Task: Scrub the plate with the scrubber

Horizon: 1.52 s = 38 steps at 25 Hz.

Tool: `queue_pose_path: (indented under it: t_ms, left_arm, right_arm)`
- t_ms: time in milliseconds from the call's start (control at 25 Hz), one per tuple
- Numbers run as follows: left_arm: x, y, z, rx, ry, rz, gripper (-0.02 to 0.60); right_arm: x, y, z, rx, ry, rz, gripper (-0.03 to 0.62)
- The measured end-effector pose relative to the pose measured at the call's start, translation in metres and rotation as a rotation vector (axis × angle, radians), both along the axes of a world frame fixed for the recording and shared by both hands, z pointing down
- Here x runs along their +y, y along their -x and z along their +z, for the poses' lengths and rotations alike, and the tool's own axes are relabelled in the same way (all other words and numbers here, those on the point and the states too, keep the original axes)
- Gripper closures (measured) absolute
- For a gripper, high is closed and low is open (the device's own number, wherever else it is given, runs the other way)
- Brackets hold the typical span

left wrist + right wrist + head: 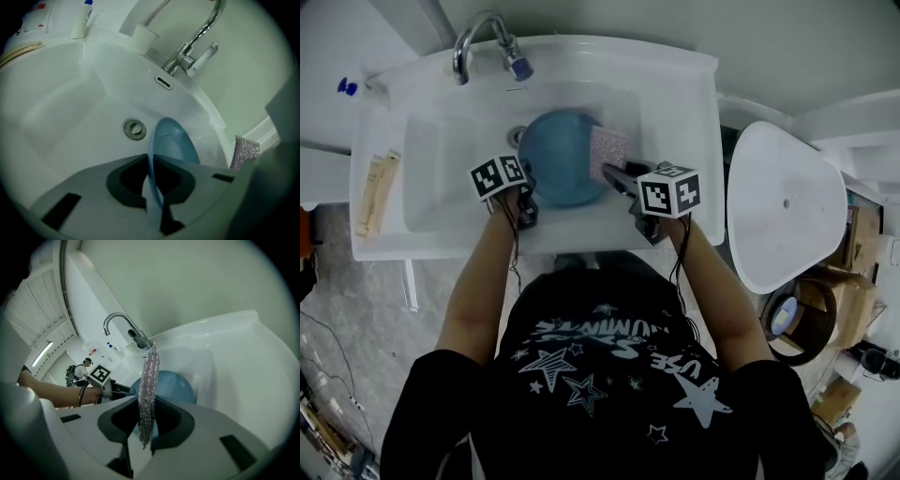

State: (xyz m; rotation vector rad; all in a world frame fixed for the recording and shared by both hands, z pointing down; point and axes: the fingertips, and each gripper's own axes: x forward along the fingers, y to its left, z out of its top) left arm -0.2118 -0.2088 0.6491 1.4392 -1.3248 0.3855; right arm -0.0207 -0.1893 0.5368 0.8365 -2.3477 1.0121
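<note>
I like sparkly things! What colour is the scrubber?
The scrubber is silvery pink, sparkly; clearest in the head view.

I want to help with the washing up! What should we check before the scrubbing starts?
1. Plate gripped: ok, the left hand-held gripper is shut on its rim.
2. Scrubber gripped: ok, the right hand-held gripper is shut on it.
3. Plate over the sink: ok.
4. Scrubber touching plate: cannot tell; it sits at the plate's right edge.
5. Water from the faucet: not ok, no stream shows.
</note>
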Motion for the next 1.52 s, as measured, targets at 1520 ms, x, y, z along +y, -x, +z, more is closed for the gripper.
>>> queue_pose_path:
  t_ms: [1520]
  left_arm:
    - [0.028, -0.054, -0.119, 0.024, -0.303, 0.036, 0.337]
  right_arm:
    - [0.041, -0.042, -0.042, -0.116, -0.1, -0.07, 0.507]
